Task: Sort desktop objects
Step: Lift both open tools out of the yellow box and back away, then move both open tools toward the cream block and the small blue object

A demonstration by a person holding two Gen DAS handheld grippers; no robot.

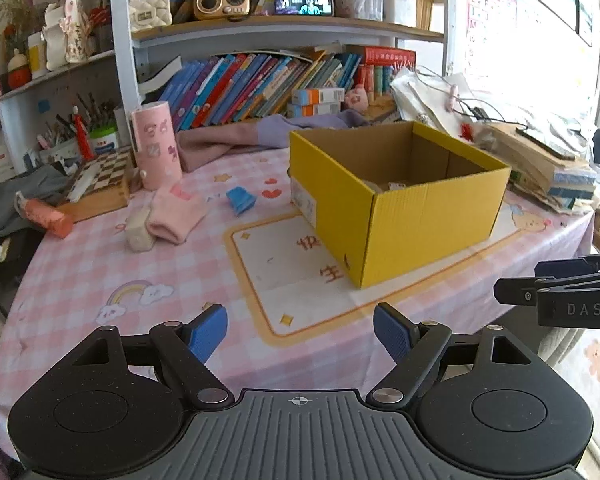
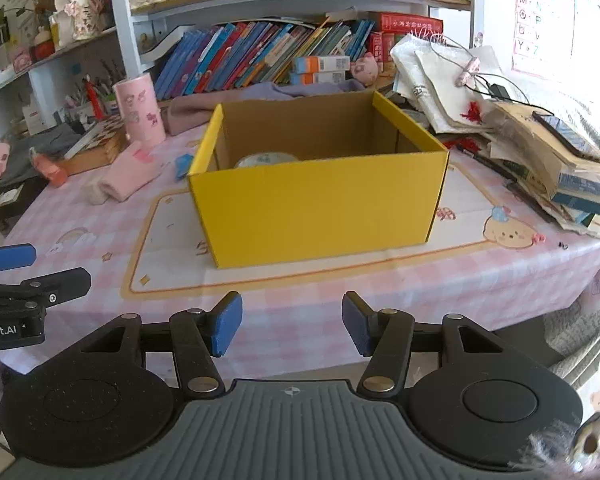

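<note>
An open yellow cardboard box (image 1: 400,200) (image 2: 320,204) stands on the pink checked tablecloth, with a pale round object (image 2: 266,159) inside it. Left of the box lie a small blue object (image 1: 241,199) (image 2: 183,165), a pink sock (image 1: 176,212) (image 2: 130,176) and a beige roll (image 1: 139,229). A pink cylinder (image 1: 157,145) (image 2: 139,109) stands behind them. My left gripper (image 1: 300,334) is open and empty, near the table's front edge. My right gripper (image 2: 292,328) is open and empty, in front of the box.
A chessboard box (image 1: 104,184) and an orange-pink tube (image 1: 46,216) lie at the left. A purple cloth (image 1: 260,132) lies behind the box. Papers, cables and books (image 2: 540,148) pile up at the right. Bookshelves stand behind the table.
</note>
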